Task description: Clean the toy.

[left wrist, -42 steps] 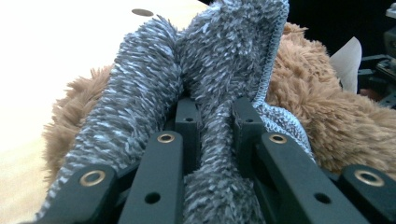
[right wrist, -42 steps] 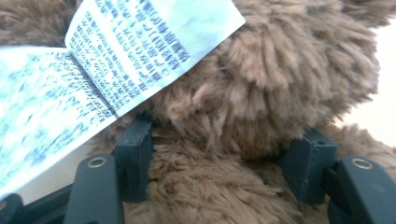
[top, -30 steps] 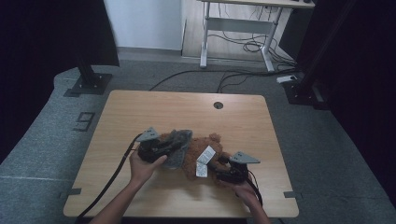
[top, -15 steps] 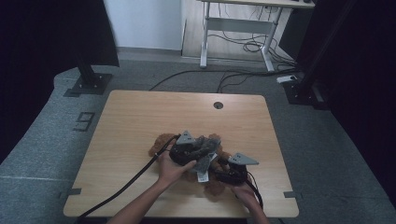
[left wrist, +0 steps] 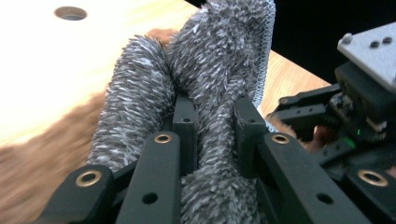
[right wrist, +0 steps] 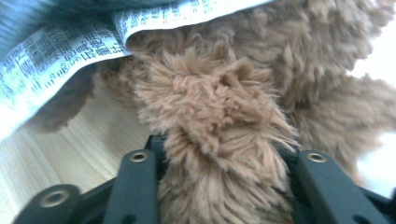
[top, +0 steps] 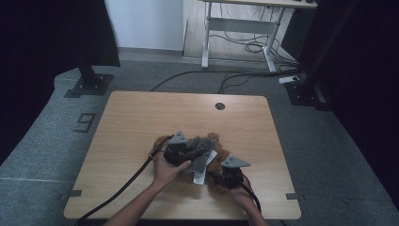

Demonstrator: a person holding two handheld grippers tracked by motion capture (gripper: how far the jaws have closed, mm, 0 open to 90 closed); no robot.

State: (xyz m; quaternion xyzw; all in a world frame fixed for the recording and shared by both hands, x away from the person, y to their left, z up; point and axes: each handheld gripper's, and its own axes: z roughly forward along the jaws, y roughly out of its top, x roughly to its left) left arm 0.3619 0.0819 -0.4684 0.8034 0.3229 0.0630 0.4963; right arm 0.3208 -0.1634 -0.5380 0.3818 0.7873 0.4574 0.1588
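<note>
High view showed my left gripper (top: 184, 151) had carried the grey fold of the plush cloth (top: 203, 146) rightward, clamped; my right gripper (top: 229, 175) had just closed on the brown edge mid-table, so folding could proceed.

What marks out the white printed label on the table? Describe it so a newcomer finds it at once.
On the wooden table, look near the front edge, where two hand-held grippers meet over a fuzzy heap. Between the left gripper and the right gripper a white label hangs from the grey fabric, beside the brown plush. It alone is flat, white and covered in small print.
</note>
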